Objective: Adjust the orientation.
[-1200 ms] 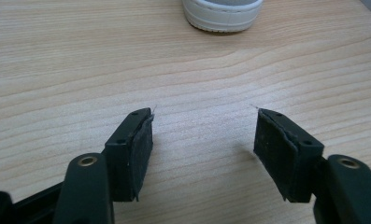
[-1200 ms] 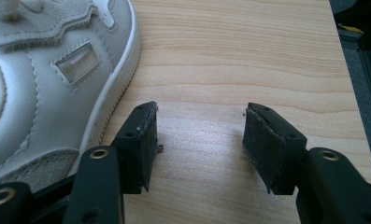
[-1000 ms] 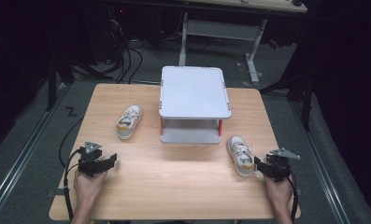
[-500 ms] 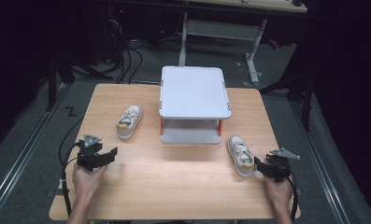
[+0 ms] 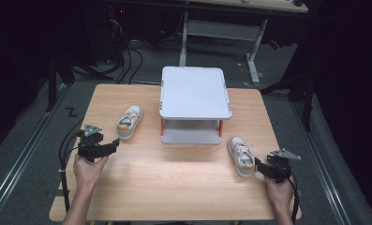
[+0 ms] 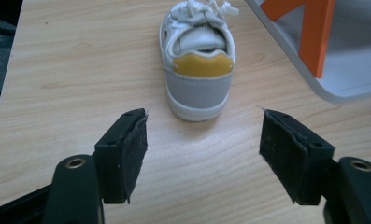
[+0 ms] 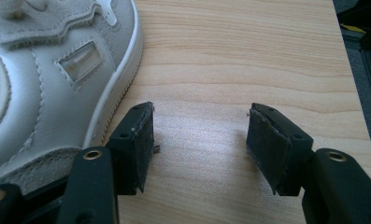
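Note:
Two small white sneakers lie on the wooden table [image 5: 174, 178]. The left sneaker [image 5: 129, 122] has an orange heel tab; in the left gripper view the left sneaker [image 6: 198, 56] shows heel first, just beyond the pads. My left gripper [image 5: 112, 145] hovers behind that heel, and its jaws have just been opening with nothing between them. The right sneaker [image 5: 241, 155] lies at the right front. My right gripper [image 5: 258, 165] rests beside its heel end, open and empty; the right sneaker [image 7: 47, 79] sits just outside my right gripper's [image 7: 199, 147] left pad.
A white two-tier stand [image 5: 195, 91] with orange posts occupies the table's far middle, between the shoes; its edge [image 6: 332, 51] is near the left sneaker. Cables trail from both grippers over the table's front corners. Dark floor and desk legs lie beyond.
My left gripper has risen and moved forward and right toward the left sneaker's heel. The right gripper and both shoes have stayed put.

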### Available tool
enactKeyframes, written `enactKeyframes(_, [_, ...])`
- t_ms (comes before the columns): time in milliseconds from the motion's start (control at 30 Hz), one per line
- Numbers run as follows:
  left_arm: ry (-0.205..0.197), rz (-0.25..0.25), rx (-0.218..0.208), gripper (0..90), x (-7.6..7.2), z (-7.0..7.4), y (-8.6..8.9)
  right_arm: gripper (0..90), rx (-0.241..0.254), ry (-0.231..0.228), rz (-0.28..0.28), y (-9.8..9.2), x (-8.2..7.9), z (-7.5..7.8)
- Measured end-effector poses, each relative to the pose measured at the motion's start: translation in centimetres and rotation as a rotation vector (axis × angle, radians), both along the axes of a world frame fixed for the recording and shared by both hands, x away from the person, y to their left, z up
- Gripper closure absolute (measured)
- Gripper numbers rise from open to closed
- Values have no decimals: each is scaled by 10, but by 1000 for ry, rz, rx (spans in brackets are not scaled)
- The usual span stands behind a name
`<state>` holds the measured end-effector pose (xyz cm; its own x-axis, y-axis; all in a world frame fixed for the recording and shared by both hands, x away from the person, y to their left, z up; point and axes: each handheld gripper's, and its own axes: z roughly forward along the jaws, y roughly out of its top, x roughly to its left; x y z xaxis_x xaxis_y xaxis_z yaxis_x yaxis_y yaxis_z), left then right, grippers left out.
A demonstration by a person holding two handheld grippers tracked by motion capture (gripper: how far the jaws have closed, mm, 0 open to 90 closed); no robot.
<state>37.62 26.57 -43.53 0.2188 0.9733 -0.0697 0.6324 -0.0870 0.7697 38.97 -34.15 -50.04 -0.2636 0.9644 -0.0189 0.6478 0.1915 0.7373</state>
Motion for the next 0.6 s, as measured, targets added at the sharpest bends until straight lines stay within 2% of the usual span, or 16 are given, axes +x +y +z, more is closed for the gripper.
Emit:
enactKeyframes(133, [-10, -11, 3, 315, 8, 9, -5, 413, 0, 0, 0, 0, 0, 0])
enactKeyframes(467, [-9, -44, 57, 348, 33, 24, -23, 412, 0, 0, 2, 0, 0, 0])
enactKeyframes(500, [-19, -46, 50, 348, 35, 23, -24, 412, 0, 0, 2, 0, 0, 0])
enactKeyframes(533, [-15, -40, 22, 367, 40, 21, -25, 412, 0, 0, 2, 0, 0, 0])
enactKeyframes(600, [-6, -37, 23, 380, 43, 18, -25, 412, -1, 0, 2, 0, 0, 0])
